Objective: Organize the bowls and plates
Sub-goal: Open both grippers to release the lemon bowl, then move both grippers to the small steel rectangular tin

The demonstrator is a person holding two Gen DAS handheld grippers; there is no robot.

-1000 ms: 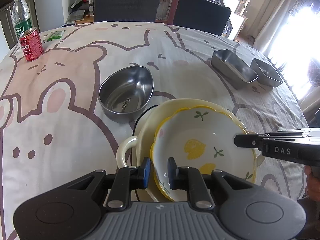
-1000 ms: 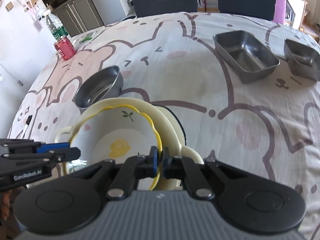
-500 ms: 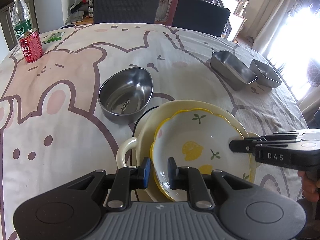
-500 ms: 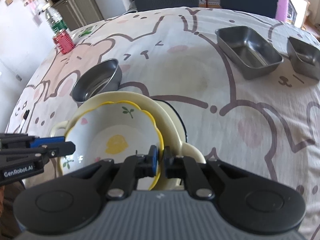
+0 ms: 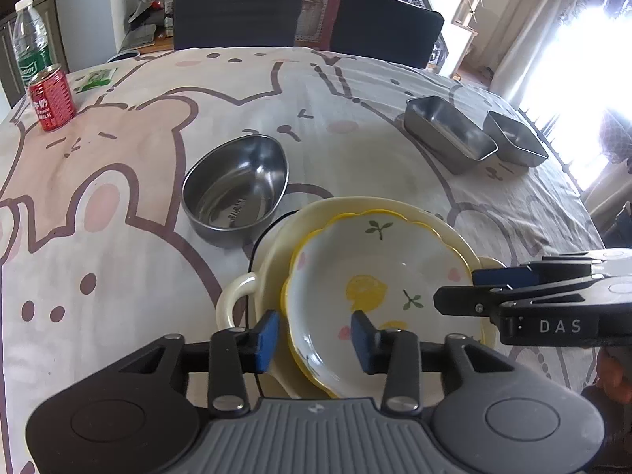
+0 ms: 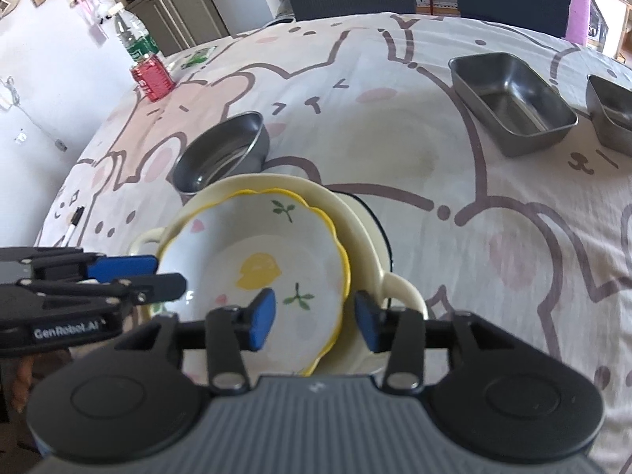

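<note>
Lemon plate (image 5: 379,280), scalloped yellow rim, sits nested level in the cream two-handled dish (image 5: 276,260), face up; it is round, so no long axis to tell. My left gripper (image 5: 314,333) and right gripper (image 6: 314,318) have both just been opening: pads spread, straddling opposite edges of the plate's rim without pressing. Steel oval bowl (image 5: 237,185) lies just beyond, its long axis running diagonally away.
</note>
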